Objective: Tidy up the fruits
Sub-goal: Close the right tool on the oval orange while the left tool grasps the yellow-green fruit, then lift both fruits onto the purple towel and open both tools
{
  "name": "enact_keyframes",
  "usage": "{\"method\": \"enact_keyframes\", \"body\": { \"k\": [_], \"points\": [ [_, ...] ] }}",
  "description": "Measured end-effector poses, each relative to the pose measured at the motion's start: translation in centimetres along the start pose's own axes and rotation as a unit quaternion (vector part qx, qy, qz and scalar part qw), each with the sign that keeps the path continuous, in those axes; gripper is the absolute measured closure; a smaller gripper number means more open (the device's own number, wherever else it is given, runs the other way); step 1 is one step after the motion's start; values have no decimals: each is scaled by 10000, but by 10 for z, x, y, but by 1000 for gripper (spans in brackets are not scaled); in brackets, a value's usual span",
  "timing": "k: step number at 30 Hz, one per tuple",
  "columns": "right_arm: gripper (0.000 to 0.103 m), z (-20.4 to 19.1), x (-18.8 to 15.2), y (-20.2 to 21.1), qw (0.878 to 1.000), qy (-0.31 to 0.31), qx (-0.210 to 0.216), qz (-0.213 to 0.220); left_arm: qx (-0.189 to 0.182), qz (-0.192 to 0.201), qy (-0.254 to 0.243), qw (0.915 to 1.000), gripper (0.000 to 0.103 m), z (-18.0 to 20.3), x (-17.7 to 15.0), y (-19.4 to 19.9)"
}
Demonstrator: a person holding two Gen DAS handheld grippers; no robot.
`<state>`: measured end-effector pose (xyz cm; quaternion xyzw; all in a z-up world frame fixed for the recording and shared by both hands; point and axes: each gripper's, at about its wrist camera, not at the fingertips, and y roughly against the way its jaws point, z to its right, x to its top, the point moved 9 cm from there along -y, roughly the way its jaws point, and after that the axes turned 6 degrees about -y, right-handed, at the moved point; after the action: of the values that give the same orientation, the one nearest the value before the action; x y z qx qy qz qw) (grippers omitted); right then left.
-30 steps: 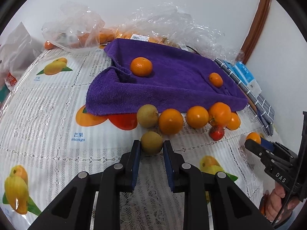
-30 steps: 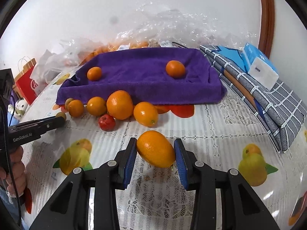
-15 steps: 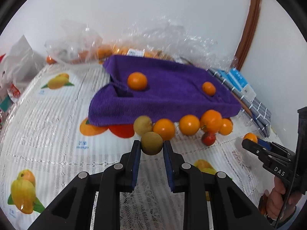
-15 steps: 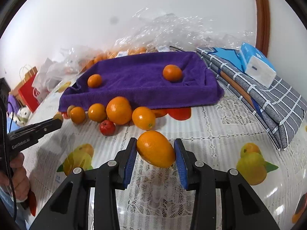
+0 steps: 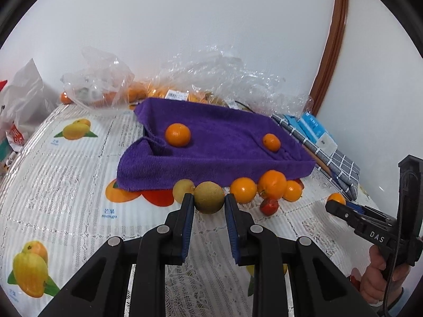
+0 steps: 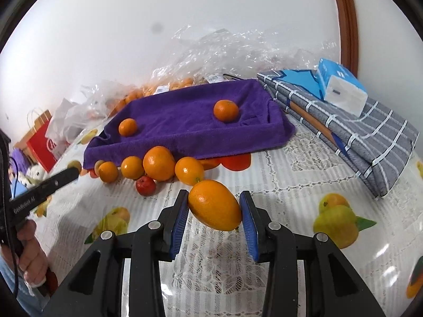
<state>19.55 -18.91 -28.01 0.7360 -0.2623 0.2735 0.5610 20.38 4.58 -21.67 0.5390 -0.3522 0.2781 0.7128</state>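
My left gripper [image 5: 208,200] is shut on a round green-brown fruit [image 5: 208,196] and holds it above the table, in front of the purple towel tray [image 5: 211,163]. My right gripper [image 6: 214,206] is shut on an oval orange fruit [image 6: 214,208], also held above the table. Two oranges [image 5: 177,134] [image 5: 271,142] lie on the towel. A row of oranges [image 6: 158,162], a small red fruit [image 6: 145,186] and a pale green fruit [image 5: 182,189] lie along the towel's front edge. The right gripper also shows in the left wrist view [image 5: 341,206].
Clear plastic bags with more oranges [image 5: 111,92] lie behind the towel by the wall. A folded grey checked cloth [image 6: 357,129] with a blue tissue pack [image 6: 341,87] lies to the right. A red paper bag [image 6: 43,142] stands at the left. The tablecloth [image 5: 66,174] has fruit prints.
Both grippers have risen with their fruit, tilting the views up. The green-brown fruit has been lifted off the table and now hangs level with the towel's front edge.
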Motion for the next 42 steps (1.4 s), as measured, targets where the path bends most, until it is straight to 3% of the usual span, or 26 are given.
{"method": "enact_keyframes", "body": {
  "k": [8, 14, 22, 28, 30, 35, 42],
  "points": [
    [64, -11, 34, 30, 9995, 84, 105, 300, 78, 61, 148, 9998, 80, -5, 13, 16],
    [64, -22, 88, 28, 9979, 178, 94, 615, 283, 385, -105, 9988, 80, -9, 70, 31],
    [64, -29, 155, -14, 9965, 269, 132, 782, 618, 512, 255, 9964, 80, -36, 131, -16],
    [64, -1, 150, -65, 9982, 113, 41, 595, 393, 419, 487, 9972, 80, -41, 111, -68],
    [64, 11, 140, -80, 9993, 1, -15, 381, 419, 118, 324, 9985, 80, -40, 97, -83],
    [64, 27, 129, -103, 9998, -157, -87, 60, 465, -113, 164, 9987, 80, -34, 85, -96],
    [64, 20, 116, -119, 9998, 9, -105, -173, 553, -482, 136, 9972, 80, -37, 72, -112]
  ]
}}
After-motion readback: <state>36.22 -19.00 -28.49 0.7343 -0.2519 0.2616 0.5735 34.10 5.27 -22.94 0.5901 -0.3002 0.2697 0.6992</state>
